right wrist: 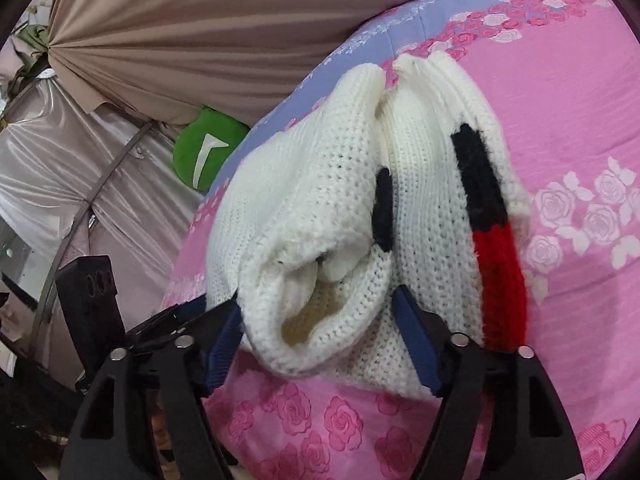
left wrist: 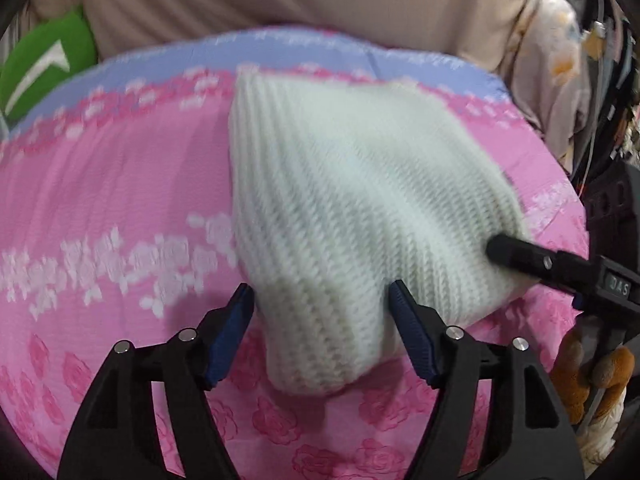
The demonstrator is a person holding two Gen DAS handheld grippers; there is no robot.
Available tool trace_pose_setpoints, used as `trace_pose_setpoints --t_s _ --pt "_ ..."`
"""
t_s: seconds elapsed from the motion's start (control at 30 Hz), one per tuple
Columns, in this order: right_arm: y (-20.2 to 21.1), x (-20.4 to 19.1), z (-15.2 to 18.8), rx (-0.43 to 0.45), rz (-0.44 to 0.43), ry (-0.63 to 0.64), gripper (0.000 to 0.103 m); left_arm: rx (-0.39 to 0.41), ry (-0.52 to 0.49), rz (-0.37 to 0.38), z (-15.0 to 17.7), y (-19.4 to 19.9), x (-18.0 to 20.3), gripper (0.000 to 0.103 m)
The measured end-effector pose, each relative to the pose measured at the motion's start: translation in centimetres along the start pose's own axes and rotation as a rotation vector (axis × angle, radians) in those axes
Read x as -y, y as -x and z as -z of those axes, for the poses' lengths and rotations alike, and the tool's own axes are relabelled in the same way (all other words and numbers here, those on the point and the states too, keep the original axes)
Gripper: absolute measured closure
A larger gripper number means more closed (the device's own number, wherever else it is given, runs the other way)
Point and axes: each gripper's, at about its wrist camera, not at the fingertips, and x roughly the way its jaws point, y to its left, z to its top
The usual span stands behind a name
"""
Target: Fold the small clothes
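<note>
A white knitted garment point(left wrist: 348, 200) lies folded on the pink rose-print bed cover point(left wrist: 100, 184). In the right wrist view the garment point(right wrist: 320, 208) shows black and red stripes point(right wrist: 496, 248) and an open rolled end. My left gripper point(left wrist: 322, 304) is open, its blue-padded fingers either side of the garment's near corner. My right gripper point(right wrist: 316, 312) is open, its fingers either side of the rolled end. The right gripper's finger point(left wrist: 520, 254) also shows in the left wrist view, against the garment's right edge.
A green cushion point(left wrist: 44, 64) lies at the far left of the bed, also in the right wrist view point(right wrist: 208, 148). Beige curtain point(right wrist: 208, 28) hangs behind. A brown plush toy point(left wrist: 592, 372) sits off the bed's right edge. The bed cover has a lilac border point(left wrist: 320, 46).
</note>
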Motion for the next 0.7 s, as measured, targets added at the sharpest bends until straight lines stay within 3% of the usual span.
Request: trace_pose_setpoints --t_s 0.07,0.2,0.23,0.33,0.37,0.43,0.57,0.63,0.67,0.7 --pt "1.6 -0.9 -0.6 0.054 -0.065 -0.001 0.088 -0.018 0.040 0.038 0.4 0.1 -0.9 0.039" --pt "6.9 -3.5 -0.2 0.189 -0.066 0.077 0.089 0.071 -0.005 0.031 0.5 3.2 0.1 0.038" --pt "7.4 -3.3 0.1 0.186 -0.038 0.088 0.089 0.088 -0.021 0.024 0.5 3.7 0.5 0.038" --pt "5.4 0.9 1.1 0.100 0.175 0.033 0.089 0.075 -0.036 -0.004 0.6 2.7 0.9 0.039" --pt "4.1 3.1 1.7 0.047 0.202 -0.027 0.089 0.065 -0.031 -0.008 0.6 2.3 0.9 0.039" --pt "4.6 4.0 1.6 0.054 0.122 -0.083 0.089 0.058 -0.021 0.010 0.4 2.2 0.8 0.039" --pt "5.7 1.9 -0.2 0.071 0.084 -0.025 0.073 0.132 -0.040 0.024 -1.1 4.3 1.3 0.038" --pt "5.9 1.2 -1.8 0.098 0.050 -0.014 0.059 0.179 -0.052 0.016 -2.0 5.0 1.8 0.034" --pt "5.8 0.8 -2.9 0.123 0.049 0.008 0.041 0.194 -0.057 0.012 -2.5 5.1 2.2 0.034" --pt "5.3 0.7 -3.6 0.130 0.057 0.027 0.031 0.206 -0.065 0.012 -3.1 4.9 2.6 0.034"
